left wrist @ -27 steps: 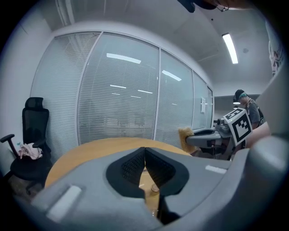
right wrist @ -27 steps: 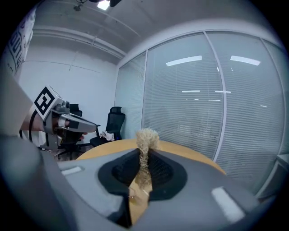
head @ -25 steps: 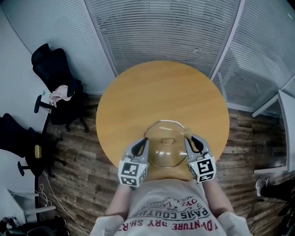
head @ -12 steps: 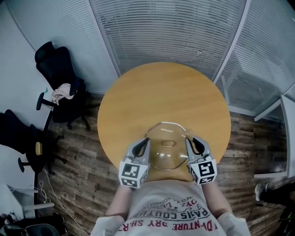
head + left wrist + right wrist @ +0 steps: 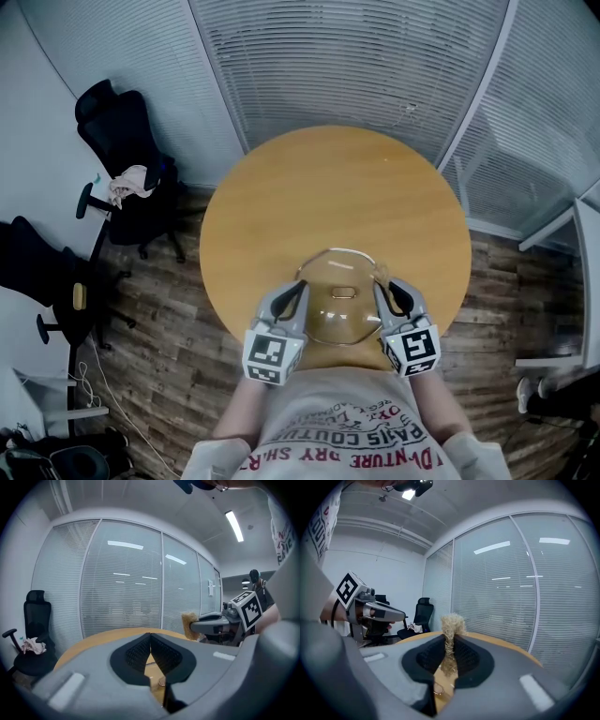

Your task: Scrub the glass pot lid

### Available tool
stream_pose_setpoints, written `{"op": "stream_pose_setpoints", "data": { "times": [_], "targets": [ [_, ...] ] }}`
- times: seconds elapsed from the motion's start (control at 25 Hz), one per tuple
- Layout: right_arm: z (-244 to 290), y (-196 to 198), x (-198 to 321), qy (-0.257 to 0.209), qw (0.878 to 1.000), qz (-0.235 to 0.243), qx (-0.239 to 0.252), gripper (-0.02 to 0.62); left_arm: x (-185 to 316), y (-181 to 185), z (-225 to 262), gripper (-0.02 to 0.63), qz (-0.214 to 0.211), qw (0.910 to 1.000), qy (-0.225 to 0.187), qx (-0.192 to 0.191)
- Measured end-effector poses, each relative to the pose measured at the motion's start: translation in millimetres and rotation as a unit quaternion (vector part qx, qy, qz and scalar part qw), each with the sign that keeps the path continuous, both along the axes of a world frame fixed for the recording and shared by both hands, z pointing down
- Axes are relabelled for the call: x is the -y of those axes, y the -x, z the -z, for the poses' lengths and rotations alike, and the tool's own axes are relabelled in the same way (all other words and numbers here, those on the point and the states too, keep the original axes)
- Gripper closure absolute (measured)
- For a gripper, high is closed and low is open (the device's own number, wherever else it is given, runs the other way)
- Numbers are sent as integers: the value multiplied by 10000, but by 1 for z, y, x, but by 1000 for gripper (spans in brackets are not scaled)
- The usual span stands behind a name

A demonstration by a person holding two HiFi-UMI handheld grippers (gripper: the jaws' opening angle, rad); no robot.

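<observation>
Looking along the right claw [image 5: 450, 641] shows tan scrubber [image 5: 452, 623] pinched; left claw [image 5: 150, 639] pressed together.

A cloth [image 5: 127, 184] lies on a black office chair [image 5: 105, 117] near the round wooden table [image 5: 328, 192].

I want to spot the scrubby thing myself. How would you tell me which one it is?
Find the round wooden table and the glass pot lid at its near edge. Just right of the lid, the right gripper pinches a scrubber: the only pale, frizzy, straw-coloured tuft there.
</observation>
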State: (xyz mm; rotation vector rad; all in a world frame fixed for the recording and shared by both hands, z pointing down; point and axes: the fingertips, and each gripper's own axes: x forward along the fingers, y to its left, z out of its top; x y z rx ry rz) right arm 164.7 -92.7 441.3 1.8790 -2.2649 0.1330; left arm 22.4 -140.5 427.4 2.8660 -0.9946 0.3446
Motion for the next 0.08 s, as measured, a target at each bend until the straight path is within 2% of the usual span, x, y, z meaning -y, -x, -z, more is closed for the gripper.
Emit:
{"op": "stream_pose_setpoints", "data": {
  "times": [0.08],
  "targets": [
    [-1, 2, -1, 16, 10000, 38, -21, 543, -1, -1, 1, 598, -37, 10000, -60, 31]
  ]
}}
